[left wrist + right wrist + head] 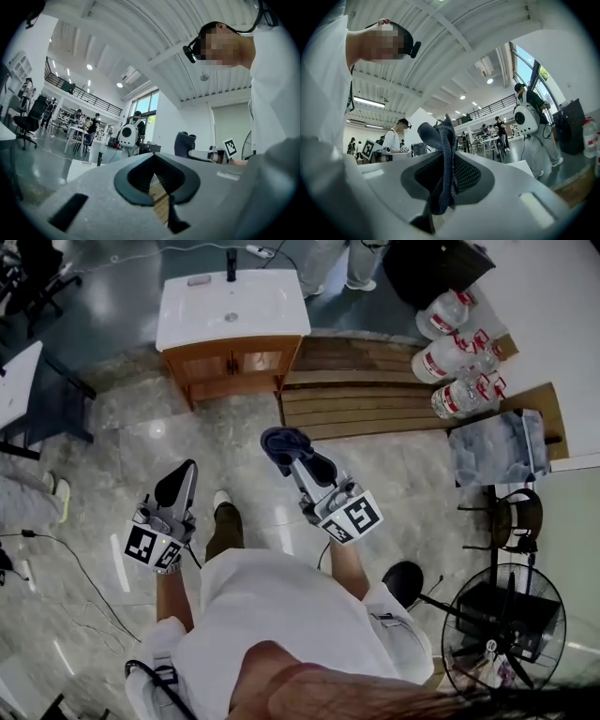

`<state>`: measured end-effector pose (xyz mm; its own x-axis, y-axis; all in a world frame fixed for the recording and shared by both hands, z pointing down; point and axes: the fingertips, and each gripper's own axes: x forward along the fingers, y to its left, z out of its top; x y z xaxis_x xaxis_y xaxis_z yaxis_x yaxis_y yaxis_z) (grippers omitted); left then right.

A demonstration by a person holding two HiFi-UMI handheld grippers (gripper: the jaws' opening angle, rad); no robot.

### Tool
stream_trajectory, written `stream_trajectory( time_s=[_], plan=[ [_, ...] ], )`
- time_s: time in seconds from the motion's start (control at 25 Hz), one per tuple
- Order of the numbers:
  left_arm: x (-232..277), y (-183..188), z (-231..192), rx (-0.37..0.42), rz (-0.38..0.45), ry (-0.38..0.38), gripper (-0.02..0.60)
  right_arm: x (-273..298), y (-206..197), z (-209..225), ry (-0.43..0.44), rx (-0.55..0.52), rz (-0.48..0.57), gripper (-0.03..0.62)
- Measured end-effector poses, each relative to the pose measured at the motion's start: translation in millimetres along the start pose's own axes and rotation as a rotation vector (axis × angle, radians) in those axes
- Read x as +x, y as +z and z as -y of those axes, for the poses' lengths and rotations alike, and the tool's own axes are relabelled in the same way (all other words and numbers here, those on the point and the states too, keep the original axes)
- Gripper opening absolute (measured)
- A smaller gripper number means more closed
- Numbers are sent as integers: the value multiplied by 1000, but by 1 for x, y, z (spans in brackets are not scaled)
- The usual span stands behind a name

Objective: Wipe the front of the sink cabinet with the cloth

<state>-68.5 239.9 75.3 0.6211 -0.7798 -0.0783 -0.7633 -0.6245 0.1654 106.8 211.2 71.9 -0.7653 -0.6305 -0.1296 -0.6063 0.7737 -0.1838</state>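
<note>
- Right gripper view: the right gripper (449,177) has its jaws clamped on a blue-grey cloth (442,140), which is bunched above them and hangs a little below.
- Left gripper view: the left gripper (154,176) has its jaws drawn together with nothing between them. Only wooden slats (161,202) show through the slit.
- Head view: the sink cabinet (232,367) stands on the floor ahead of both grippers and well apart from them. Its wooden front faces the person, and its long side runs left to right.
- The right gripper is the nearer one, with the cabinet ahead and slightly to its left. The cloth probably has to travel forward and down to meet that front.
- Only the head view shows the cabinet's doors; only the right gripper view shows how the cloth is pinched.
</note>
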Motion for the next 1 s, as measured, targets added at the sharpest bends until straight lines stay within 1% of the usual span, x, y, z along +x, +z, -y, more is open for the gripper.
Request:
stream_trajectory(
  time_s=[0.12, 0.28, 0.4, 0.52, 0.64, 0.72, 0.8, 1.0],
  plan=[
    [21, 7, -58, -7, -15, -31, -2, 57, -2, 14, -23, 4, -10, 74],
    [50, 5, -112, -23, -30, -51, -3, 101, -16, 39, -65, 17, -43, 74],
    [68, -4, -138, -41, -45, -49, -2, 124, -30, 63, -77, 28, -70, 74],
    [83, -18, -153, -64, -76, -17, -2, 140, -45, 91, -70, 46, -103, 74],
    [98, -32, -168, -82, -77, 11, -2, 163, -67, 127, -67, 44, -116, 74],
    [97, -51, -179, -107, -93, 38, -2, 186, -98, 147, -58, 44, -131, 74],
    [89, -74, -192, -135, -123, 77, -2, 218, -138, 162, -43, 51, -149, 74],
    [62, -135, -220, -188, -162, 155, -2, 306, -255, 194, -35, 35, -158, 74]
  ],
)
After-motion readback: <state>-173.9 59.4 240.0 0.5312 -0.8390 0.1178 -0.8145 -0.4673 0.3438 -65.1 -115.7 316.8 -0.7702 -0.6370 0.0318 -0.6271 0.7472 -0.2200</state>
